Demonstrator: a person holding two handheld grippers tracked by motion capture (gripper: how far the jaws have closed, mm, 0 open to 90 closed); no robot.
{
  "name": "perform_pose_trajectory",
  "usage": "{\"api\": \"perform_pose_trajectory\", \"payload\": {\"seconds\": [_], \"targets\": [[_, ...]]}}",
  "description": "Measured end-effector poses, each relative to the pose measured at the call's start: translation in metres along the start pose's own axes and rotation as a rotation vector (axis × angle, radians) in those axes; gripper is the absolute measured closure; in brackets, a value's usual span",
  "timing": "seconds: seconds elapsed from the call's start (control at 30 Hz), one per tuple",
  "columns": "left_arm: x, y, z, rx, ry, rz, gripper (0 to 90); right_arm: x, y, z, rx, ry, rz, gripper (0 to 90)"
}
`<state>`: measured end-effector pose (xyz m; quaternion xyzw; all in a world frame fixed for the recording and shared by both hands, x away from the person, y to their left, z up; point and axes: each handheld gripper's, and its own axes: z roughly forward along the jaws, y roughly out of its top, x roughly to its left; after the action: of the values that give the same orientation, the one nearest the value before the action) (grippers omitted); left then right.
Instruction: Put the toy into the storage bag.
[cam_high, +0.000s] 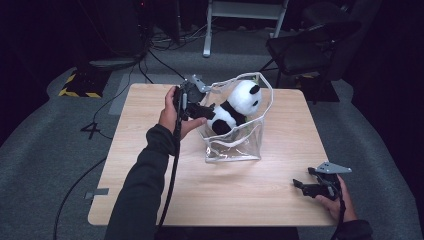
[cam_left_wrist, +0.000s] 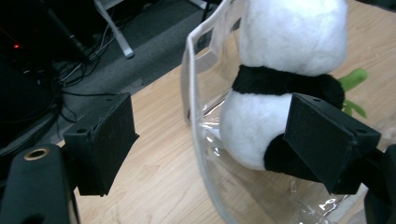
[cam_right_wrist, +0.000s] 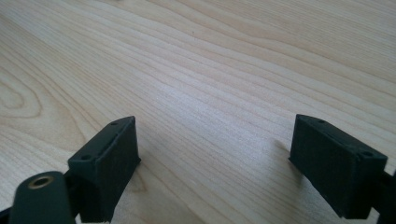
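Panda (cam_high: 235, 107): one soft toy, sitting inside the bag.
Bag (cam_high: 235, 147): one clear pouch, mid-table (cam_high: 150, 190).
Left gripper (cam_high: 202, 111): jaws apart, astride the bag's rim beside the panda.
Right gripper (cam_high: 305, 186): jaws apart, well right of the bag.

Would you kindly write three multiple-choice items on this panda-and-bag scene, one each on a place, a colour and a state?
1. Where is the plush panda?
A. in the clear bag
B. flat on the bare table
C. on the floor

2. What colour is the trim along the bag's rim?
A. red
B. white
C. blue

3. How do the right gripper jaws stand?
A. shut on the panda
B. shut on the bag
C. open with nothing between them

Answers:
1 A, the panda sits inside the transparent walls.
2 B, a white strip edges the opening.
3 C, bare wood shows between the spread jaws.
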<state>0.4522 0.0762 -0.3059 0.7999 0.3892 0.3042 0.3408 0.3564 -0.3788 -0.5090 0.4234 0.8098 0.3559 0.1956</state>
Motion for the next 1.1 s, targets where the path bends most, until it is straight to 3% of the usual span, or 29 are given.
{"api": "perform_pose_trajectory", "payload": {"seconds": [0.8,1.1], "targets": [[0.026,-0.027,-0.018,0.011,0.043,-0.032,16.6,0.000,0.000,0.000,0.000,0.000,0.000,15.3],[0.033,-0.046,-0.017,0.042,0.049,-0.041,16.5,0.000,0.000,0.000,-0.001,0.001,0.000,15.3]]}}
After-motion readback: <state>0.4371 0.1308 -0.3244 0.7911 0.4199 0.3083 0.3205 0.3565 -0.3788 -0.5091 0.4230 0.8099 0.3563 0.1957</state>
